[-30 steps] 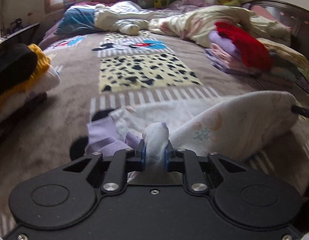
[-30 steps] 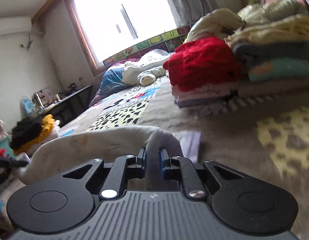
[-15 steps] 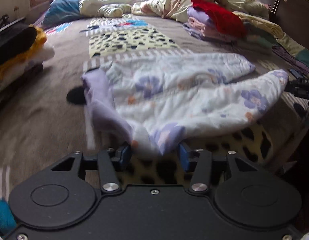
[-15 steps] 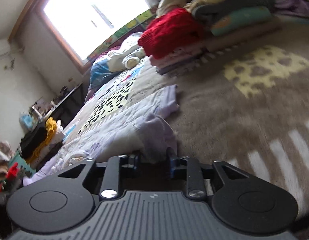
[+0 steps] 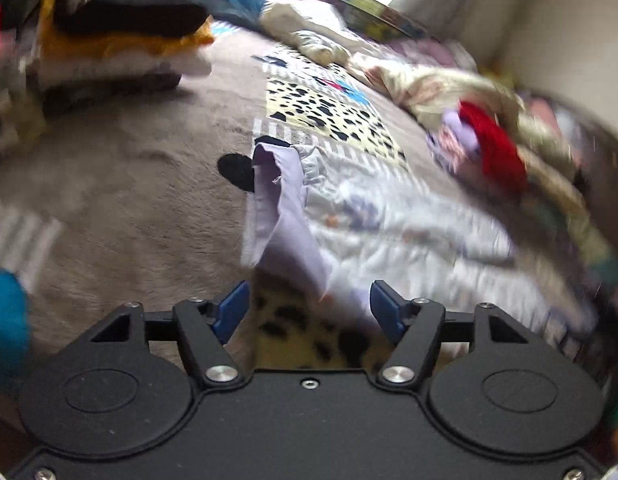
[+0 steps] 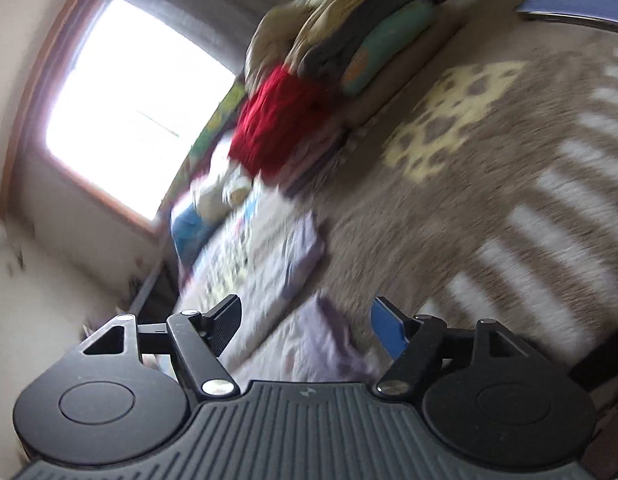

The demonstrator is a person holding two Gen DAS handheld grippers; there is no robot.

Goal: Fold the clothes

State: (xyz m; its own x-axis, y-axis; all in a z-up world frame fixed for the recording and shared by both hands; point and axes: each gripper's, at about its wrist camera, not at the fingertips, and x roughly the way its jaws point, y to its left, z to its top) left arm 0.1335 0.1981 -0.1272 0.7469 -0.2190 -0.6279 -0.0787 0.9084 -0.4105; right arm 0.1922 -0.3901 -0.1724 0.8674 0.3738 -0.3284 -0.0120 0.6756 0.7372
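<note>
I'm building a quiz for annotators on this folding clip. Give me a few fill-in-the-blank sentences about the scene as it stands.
1. The jaws of both the left gripper and the right gripper stand ____.
2. The floral garment lies spread on the ____.
3. The garment's folded-over edge strip is pale ____.
4. The top item of the folded stack beyond the garment is ____.

Missing words: open; bed; purple; red

Left claw (image 5: 309, 308) stands wide, holding nothing. Floral garment (image 5: 389, 224) lies spread on the bed (image 5: 129, 208). View is blurred.
</note>
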